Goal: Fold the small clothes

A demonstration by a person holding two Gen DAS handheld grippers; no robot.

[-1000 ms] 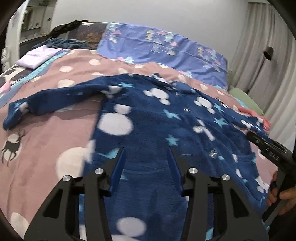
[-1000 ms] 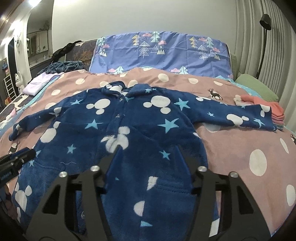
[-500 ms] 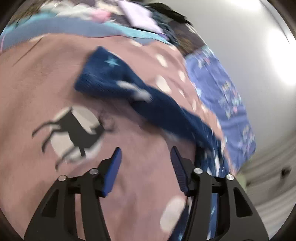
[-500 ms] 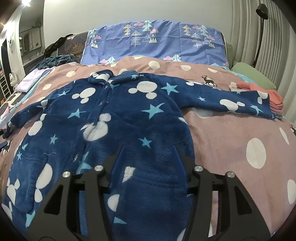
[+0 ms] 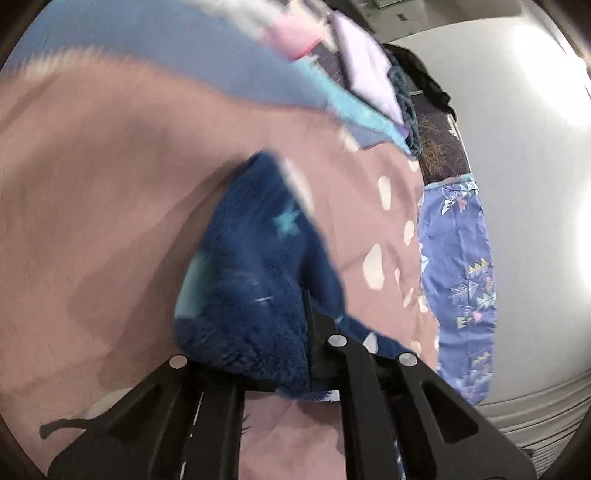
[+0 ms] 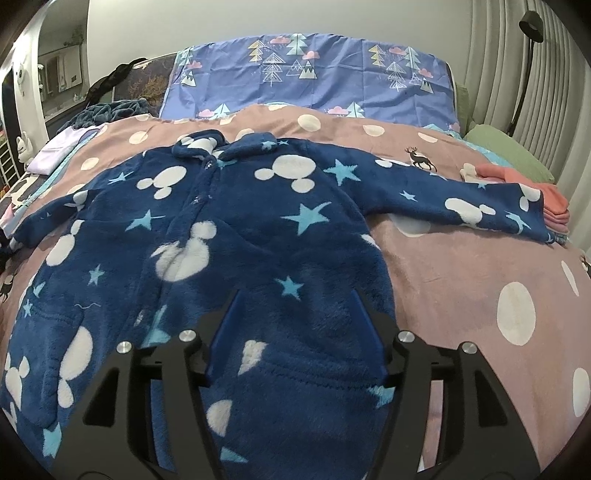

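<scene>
Both tongs are over the bed. Left gripper (image 5: 258, 325) has its fingers around the cuff end of the sleeve (image 5: 255, 266) of the blue fleece jacket (image 6: 229, 258); the fabric bunches between them, but that view is smeared and one finger is hidden by the cloth, so whether they are fully clamped cannot be told. Right gripper (image 6: 293, 332) hovers with its jaws wide apart over the jacket's lower hem, holding nothing.

Spread flat, front up and buttoned, the jacket lies on the pink bedspread (image 6: 461, 266), its collar toward the head of the bed and both sleeves stretched out toward the side edges. Its far sleeve end reaches a folded coral garment (image 6: 517, 177) near the right edge of the bed, beside a green pillow (image 6: 509, 151).

Dotted in white with small deer prints, the bedspread covers most of the bed. A purple pillowcase (image 6: 314, 85) with tree patterns stands along the head edge. At the left edge sit a folded lilac cloth (image 6: 55, 151) and a rumpled dark teal blanket (image 6: 110, 109). Behind is a plain pale wall (image 6: 258, 18); ribbed curtains (image 6: 524, 74) and a black floor lamp (image 6: 530, 22) stand on the right.
</scene>
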